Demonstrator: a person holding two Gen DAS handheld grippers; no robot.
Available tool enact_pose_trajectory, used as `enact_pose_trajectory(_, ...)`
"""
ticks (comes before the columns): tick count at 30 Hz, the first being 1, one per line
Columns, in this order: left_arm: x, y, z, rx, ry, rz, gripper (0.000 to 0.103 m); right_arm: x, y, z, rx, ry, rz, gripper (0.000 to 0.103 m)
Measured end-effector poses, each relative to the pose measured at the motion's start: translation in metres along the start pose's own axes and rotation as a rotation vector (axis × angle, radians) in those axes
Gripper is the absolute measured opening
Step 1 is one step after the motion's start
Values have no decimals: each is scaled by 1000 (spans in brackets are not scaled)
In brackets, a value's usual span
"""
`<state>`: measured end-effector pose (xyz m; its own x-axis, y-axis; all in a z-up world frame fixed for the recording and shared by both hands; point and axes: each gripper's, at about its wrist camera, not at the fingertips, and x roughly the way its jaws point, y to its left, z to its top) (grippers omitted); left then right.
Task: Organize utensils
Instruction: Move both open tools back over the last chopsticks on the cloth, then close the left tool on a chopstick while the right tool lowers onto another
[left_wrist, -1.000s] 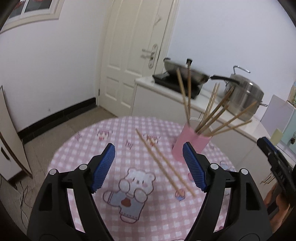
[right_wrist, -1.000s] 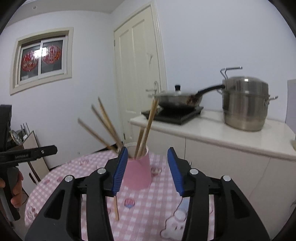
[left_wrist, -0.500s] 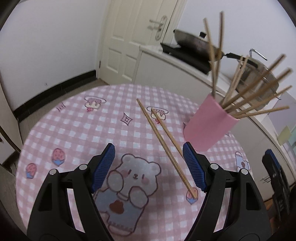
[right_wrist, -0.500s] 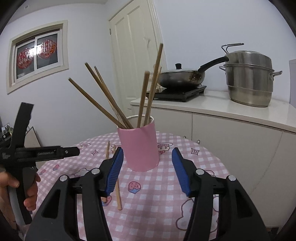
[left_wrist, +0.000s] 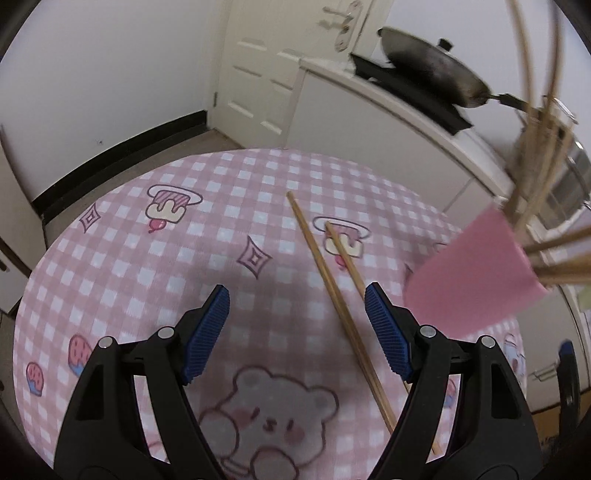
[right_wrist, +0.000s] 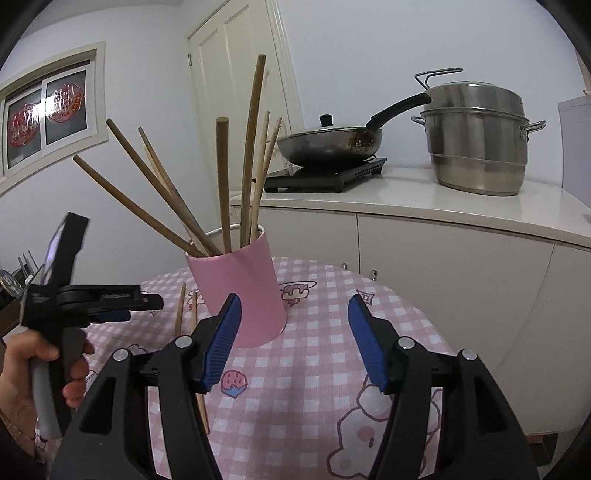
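Observation:
Two wooden chopsticks (left_wrist: 332, 280) lie side by side on the pink checked tablecloth (left_wrist: 155, 258). My left gripper (left_wrist: 297, 328) is open and empty, low over the cloth, with the chopsticks running between its blue pads toward the right pad. A pink cup (left_wrist: 476, 273) holding several chopsticks stands to its right. In the right wrist view the cup (right_wrist: 240, 291) stands just beyond the left pad of my open, empty right gripper (right_wrist: 293, 339). The two loose chopsticks (right_wrist: 180, 310) lie left of the cup, below the left gripper (right_wrist: 110, 299).
A white counter (right_wrist: 424, 206) behind the table carries a black stove with a lidded pan (right_wrist: 332, 142) and a steel steamer pot (right_wrist: 476, 136). A white door (left_wrist: 280, 62) stands beyond the table. The round table's edge (left_wrist: 110, 192) drops to the floor.
My left gripper has moved down and forward toward the two loose chopsticks, which now run between its pads. My right gripper has moved closer to the pink cup.

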<state>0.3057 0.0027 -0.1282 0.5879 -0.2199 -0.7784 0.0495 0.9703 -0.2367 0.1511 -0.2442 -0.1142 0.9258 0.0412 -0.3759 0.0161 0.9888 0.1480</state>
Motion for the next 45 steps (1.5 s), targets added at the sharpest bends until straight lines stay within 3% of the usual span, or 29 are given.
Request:
enact_pose_trajectory(10,33,-11,18,34,52,79,75,16,9,0,-50,70,25,57)
enact_pose_trajectory(16,50,-15,32,29,71,123,68,19,10,0,-63,83,38,57)
enact_pose_trajectory(19,59,-17,39,56,69,169,56,19,10,1,-63,84,43,57)
enact_pose_trajectory(22,63,-18,43,73,51,206,31,19,12,1,-71,86,50,57)
enact_pose_trajectory(25,61,-12,43,74,45,178,13,20,14,0,-78,87,56,57)
enact_pose_trajectory(26,59,-9,41,72,45,165,12,20,14,0,-81,87,59,57)
enact_pose_trajectory(34,29,17,15,66,57,84,8,16,24,-1,-132,78,97,57)
enact_pose_trajectory(38,9,32,-6,80,44,71,8,10,40,-3,-218,66,144,57)
enact_pose_trajectory(42,-3,55,-14,28,27,49,8,13,67,-9,-316,114,196,50)
enact_pose_trajectory(45,-5,67,-18,-25,28,-16,9,23,88,-11,-369,173,252,50)
